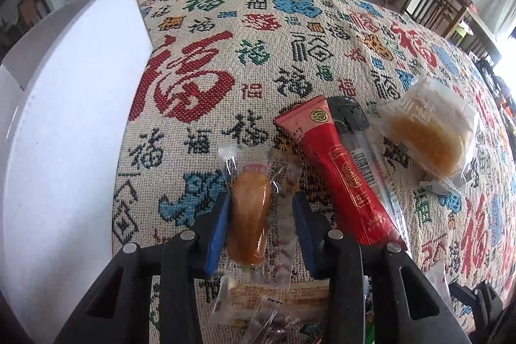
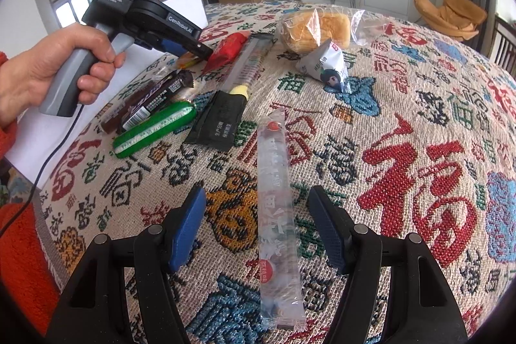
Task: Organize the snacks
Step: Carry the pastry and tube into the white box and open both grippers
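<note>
A woven cloth (image 1: pixel 290 60) patterned with red, blue and green characters covers the whole table, and a white box (image 1: pixel 64 118) stands at its left edge in the left wrist view, its inside hidden from here. Snacks lie scattered over the cloth: a bagged bread (image 2: pixel 317 28) at the far side, a red pack (image 1: pixel 342 179) just right of the left gripper, a wrapped cake (image 1: pixel 429 134) further right, then a green stick (image 2: pixel 154 129), a dark bar (image 2: pixel 154 100), a black sachet (image 2: pixel 219 121) and a small white pouch (image 2: pixel 325 66) nearer the middle. The step in hand looks like a pick-up on the left: the left gripper (image 1: pixel 261 215), held in a hand (image 2: pixel 42 70), points steeply down with its jaws drawn narrow around a small orange pastry (image 1: pixel 248 218) in clear wrap. The left pad touches the pastry; the right pad seems to meet only loose film, so whether the grip is firm I cannot tell. The right gripper (image 2: pixel 258 228) hangs over a long clear packet (image 2: pixel 277 215) that runs near to far between its jaws, which stand wide and apart from it. Next, I judge, the left jaws need to finish closing on the pastry body rather than the wrap, lift straight up clear of the red pack, and carry left toward the box, the likely place for sorting.
</note>
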### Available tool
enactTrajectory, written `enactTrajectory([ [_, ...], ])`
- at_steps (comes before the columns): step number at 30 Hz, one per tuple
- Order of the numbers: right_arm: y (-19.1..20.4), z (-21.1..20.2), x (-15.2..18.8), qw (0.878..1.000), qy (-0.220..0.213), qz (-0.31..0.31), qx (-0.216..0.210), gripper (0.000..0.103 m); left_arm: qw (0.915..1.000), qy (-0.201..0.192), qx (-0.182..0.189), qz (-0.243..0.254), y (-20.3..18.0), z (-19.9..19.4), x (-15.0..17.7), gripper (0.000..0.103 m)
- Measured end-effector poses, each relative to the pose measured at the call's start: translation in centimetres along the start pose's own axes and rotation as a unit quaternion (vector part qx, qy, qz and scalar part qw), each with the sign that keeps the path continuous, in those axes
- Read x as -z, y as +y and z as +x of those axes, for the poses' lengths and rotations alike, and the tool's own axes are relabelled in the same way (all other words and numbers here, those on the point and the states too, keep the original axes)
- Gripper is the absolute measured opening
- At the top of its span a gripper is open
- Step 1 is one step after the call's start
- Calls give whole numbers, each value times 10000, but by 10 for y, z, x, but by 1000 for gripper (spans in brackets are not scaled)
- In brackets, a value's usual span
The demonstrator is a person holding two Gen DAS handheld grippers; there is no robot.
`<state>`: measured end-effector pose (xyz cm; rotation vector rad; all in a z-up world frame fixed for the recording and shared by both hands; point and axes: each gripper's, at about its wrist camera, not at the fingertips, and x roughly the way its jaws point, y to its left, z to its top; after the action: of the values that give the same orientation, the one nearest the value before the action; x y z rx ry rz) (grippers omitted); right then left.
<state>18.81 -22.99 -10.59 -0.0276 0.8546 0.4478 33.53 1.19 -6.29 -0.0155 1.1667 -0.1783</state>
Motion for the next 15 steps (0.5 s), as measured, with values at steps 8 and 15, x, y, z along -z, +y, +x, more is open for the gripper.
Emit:
enactTrajectory([
  [8, -23, 0, -9, 9956, 175, 719, -570, 69, 9895, -658, 1026, -776, 31, -76, 40, 39],
  [15, -23, 14, -46, 9923, 1183, 274, -255, 18, 9773, -1125, 1492, -1002, 45, -140, 74, 39],
])
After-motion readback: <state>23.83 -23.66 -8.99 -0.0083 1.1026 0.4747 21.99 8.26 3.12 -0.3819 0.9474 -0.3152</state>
